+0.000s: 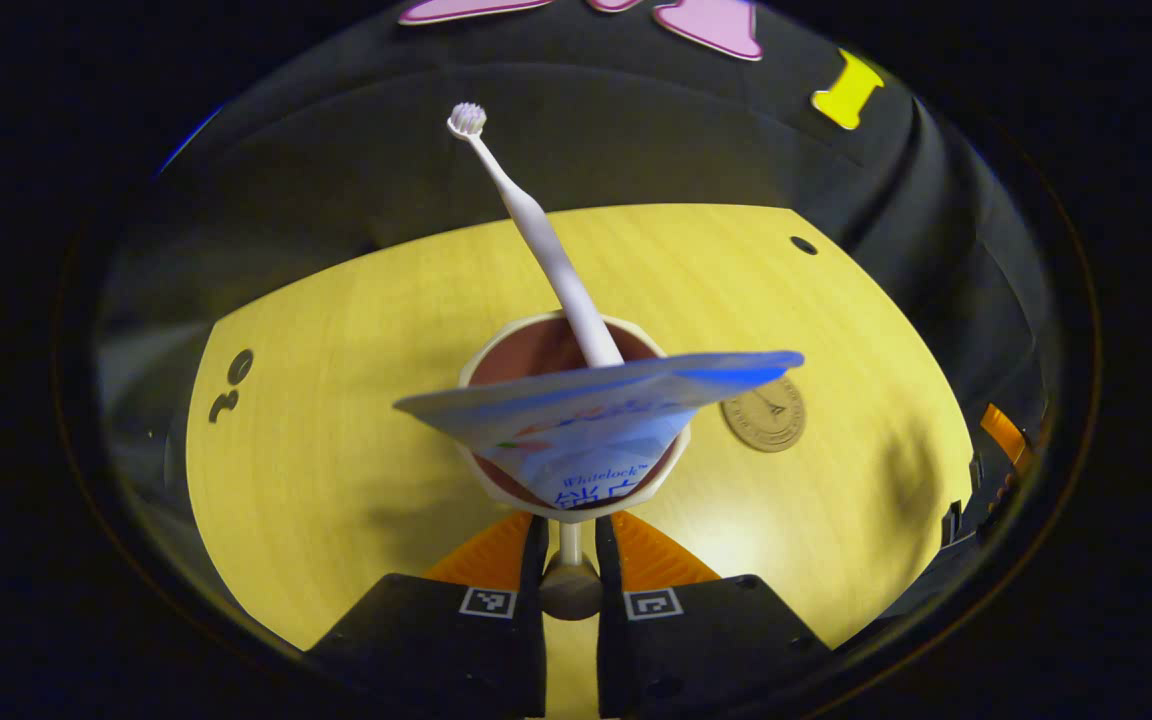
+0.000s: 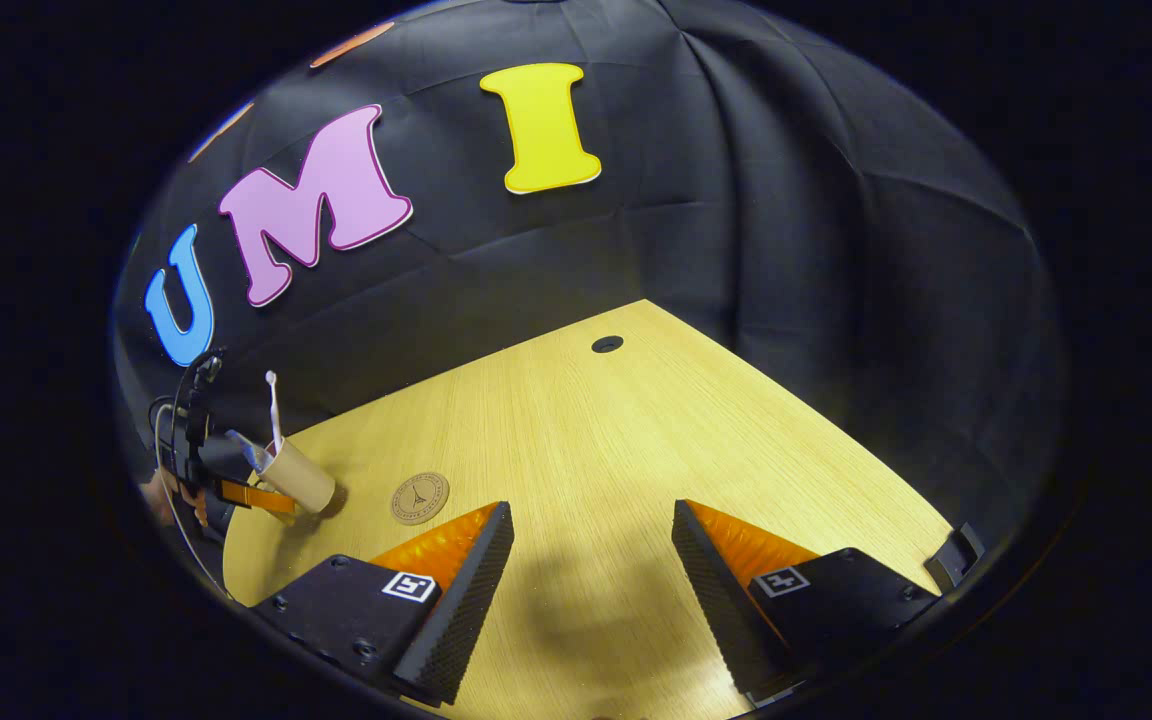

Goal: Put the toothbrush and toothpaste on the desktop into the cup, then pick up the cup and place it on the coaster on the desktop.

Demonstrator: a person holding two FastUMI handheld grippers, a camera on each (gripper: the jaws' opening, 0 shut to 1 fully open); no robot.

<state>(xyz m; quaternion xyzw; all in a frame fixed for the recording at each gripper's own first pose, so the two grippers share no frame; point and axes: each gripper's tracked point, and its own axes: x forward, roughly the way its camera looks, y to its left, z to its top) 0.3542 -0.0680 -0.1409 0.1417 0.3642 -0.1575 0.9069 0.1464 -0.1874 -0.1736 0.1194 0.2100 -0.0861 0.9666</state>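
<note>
- In the left gripper view, we saw the left gripper (image 1: 570, 560) at 6 o'clock, its two fingers nearly closed and clenched on the handle of the cup (image 1: 573, 505).
- The cup filled the middle of that view, its mouth turned toward the camera, so it was tilted rather than upright.
- The toothbrush (image 1: 536, 225) stood inside the cup and leaned out toward 11 o'clock, with the bristle head at the top.
- The toothpaste (image 1: 591, 415) also sat in the cup; its flat wide end crossed the mouth of the cup from 9 to 3 o'clock.
- The coaster (image 1: 763, 413) lay flat on the desk (image 1: 336, 430), just beside the cup at 3 o'clock. We could not tell from this view if the cup touched the desk.
- In the right gripper view, we saw the right gripper (image 2: 591, 575) at 6 o'clock, released, with its fingers wide apart and nothing between them, above the desk (image 2: 616, 450).
- In the same view the left gripper (image 2: 246, 495) held the cup (image 2: 298, 480) at 9 o'clock, with the toothbrush (image 2: 274, 410) pointing up from it.
- The coaster (image 2: 420, 497) lay near the cup, on its 3 o'clock side, apart from it.
</note>
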